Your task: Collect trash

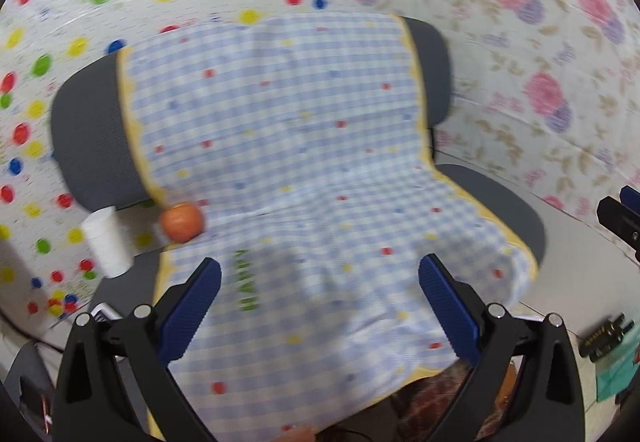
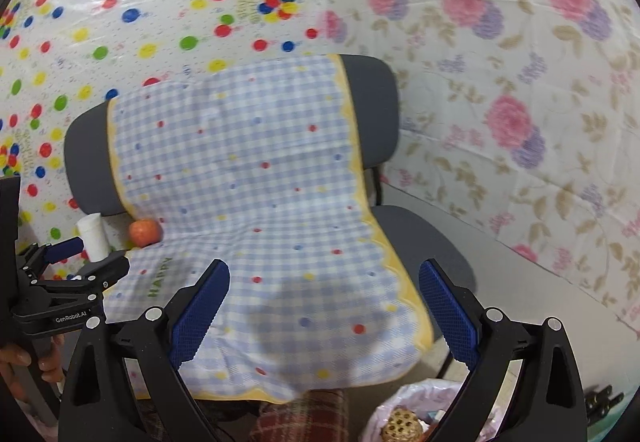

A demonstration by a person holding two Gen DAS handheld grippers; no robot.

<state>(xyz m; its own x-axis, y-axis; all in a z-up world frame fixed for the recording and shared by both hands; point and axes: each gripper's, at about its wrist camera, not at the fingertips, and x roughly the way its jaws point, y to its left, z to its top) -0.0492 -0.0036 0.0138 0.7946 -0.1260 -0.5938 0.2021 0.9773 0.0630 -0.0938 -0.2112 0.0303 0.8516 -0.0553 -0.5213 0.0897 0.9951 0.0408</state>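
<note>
A grey chair (image 2: 372, 98), draped with a blue-checked cloth (image 2: 256, 170), is faced by 2 hand-held grippers, both seen spread wide with nothing between their blue pads. The left gripper (image 1: 320, 306) and the right gripper (image 2: 324, 306) are held above the front edge of the seat.

At the back left of the seat, 2 pieces of likely trash are left: a white paper cup (image 1: 106, 244), standing slightly tilted just off the cloth's edge, and an orange, apple-like fruit (image 1: 182, 222), resting on the cloth just beside the cup.

The cup is judged light, thin-walled and easily crushed; a gentle pinch across its upper wall, or over the rim, would be called for. The fruit is judged firmer and heavier, smooth and liable to roll; it would best be taken across its widest part.

A bag-lined bin (image 2: 404, 398), already holding refuse, is seen below the right gripper.
</note>
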